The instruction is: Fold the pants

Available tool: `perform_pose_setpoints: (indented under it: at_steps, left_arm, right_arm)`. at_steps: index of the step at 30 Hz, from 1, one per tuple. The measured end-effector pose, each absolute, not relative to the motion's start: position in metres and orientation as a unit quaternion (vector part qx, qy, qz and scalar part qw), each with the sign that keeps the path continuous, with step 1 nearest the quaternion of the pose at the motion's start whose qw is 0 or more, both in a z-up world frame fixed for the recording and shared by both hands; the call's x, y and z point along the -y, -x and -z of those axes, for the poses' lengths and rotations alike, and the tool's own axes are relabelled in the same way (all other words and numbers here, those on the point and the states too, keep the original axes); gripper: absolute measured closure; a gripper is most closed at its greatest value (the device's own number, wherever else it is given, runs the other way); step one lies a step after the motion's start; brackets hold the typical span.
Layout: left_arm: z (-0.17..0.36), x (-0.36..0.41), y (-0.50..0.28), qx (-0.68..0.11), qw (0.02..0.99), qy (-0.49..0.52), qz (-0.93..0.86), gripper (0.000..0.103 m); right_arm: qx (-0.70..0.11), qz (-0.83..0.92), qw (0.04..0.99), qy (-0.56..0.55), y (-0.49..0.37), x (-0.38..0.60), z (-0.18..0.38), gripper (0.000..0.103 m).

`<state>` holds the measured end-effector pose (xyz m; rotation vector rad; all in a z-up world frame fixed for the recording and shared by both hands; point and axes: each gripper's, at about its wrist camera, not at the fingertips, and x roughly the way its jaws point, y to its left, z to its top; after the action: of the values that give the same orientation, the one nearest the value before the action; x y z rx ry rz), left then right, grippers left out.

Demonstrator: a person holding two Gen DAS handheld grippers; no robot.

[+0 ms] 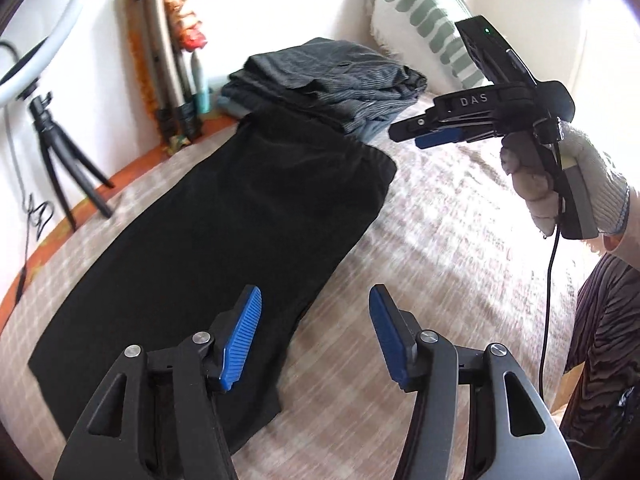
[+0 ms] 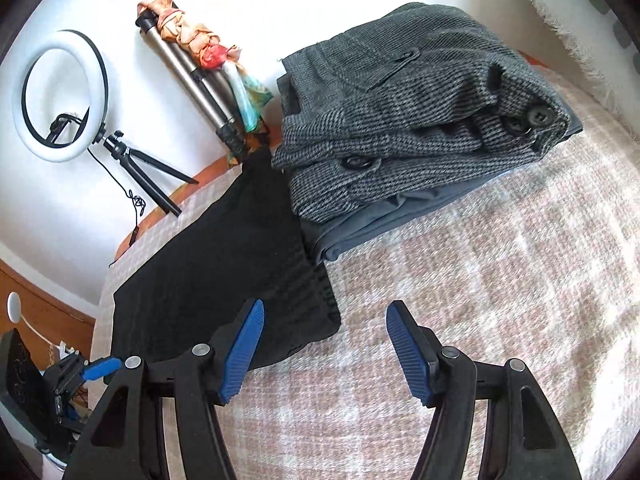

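Black pants (image 1: pixel 224 220) lie flat and long on the pale checked bedspread (image 1: pixel 460 240), waistband end toward the far wall. They also show in the right wrist view (image 2: pixel 224 280). My left gripper (image 1: pixel 316 332) is open and empty, held above the near edge of the pants. My right gripper (image 2: pixel 324 344) is open and empty, above the waistband corner; in the left wrist view it (image 1: pixel 404 134) hovers at the right, held by a white-gloved hand.
A stack of folded grey garments (image 2: pixel 400 128) sits at the far end of the bed, touching the pants. A ring light on a tripod (image 2: pixel 60 96), a folded tripod (image 2: pixel 192 76) with scarves and a green-patterned pillow (image 1: pixel 420 12) stand by the wall.
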<state>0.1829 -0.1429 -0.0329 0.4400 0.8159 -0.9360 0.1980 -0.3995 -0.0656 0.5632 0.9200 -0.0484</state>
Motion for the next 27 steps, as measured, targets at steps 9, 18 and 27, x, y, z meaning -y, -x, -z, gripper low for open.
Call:
perform_pose_setpoints:
  at_steps: [9, 18, 27]
  left_arm:
    - [0.056, 0.264, -0.19, -0.382, 0.767, -0.225, 0.463, 0.042]
    - [0.088, 0.295, -0.206, -0.395, 0.776, -0.251, 0.422, 0.041]
    - [0.069, 0.247, -0.238, -0.403, 0.794, -0.134, 0.436, 0.089]
  right_arm:
    - [-0.404, 0.05, 0.87, -0.278, -0.188, 0.45, 0.049, 0.034]
    - [-0.388, 0.021, 0.869, -0.307, -0.183, 0.474, 0.042, 0.033]
    - [-0.399, -0.034, 0.855, -0.329, -0.193, 0.468, 0.044, 0.024]
